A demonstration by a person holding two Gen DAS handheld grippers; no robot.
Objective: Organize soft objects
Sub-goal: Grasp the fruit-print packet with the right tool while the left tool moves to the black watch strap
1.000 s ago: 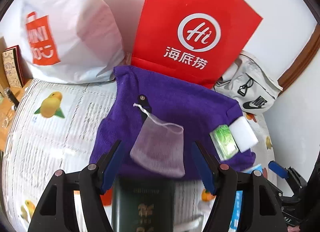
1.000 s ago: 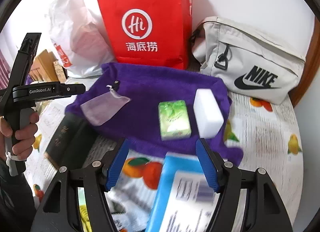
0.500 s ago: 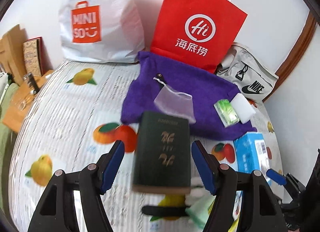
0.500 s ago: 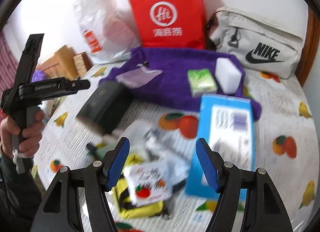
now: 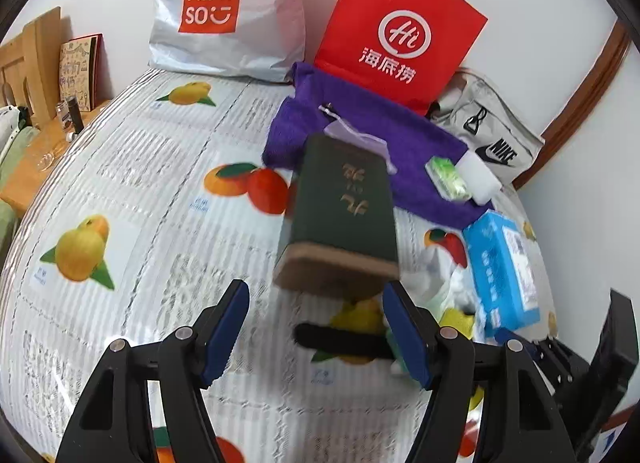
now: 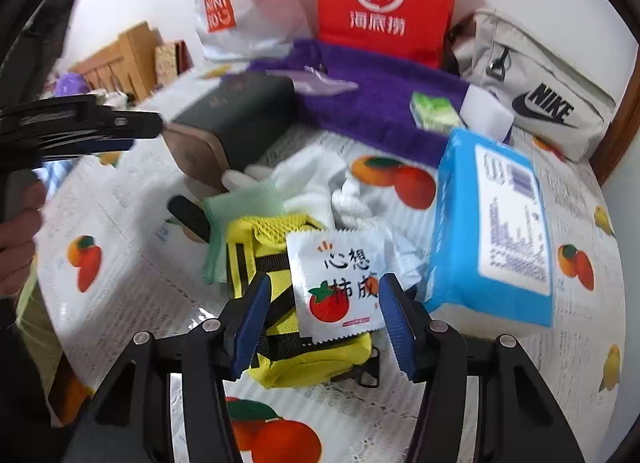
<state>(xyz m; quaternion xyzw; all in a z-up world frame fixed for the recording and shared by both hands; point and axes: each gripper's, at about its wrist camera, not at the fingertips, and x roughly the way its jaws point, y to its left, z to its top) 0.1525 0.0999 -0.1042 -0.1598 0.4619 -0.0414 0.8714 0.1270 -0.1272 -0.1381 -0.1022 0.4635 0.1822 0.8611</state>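
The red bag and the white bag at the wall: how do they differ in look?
The red bag is stiff paper with flat sides and white cord handles; the white bag is soft, crinkled plastic that bulges. The red bag carries a white round logo with Chinese characters below it; the white bag carries an orange "MINISO" square. The red bag stands behind the purple towel; the white bag stands beside it. Both lean against the wall.
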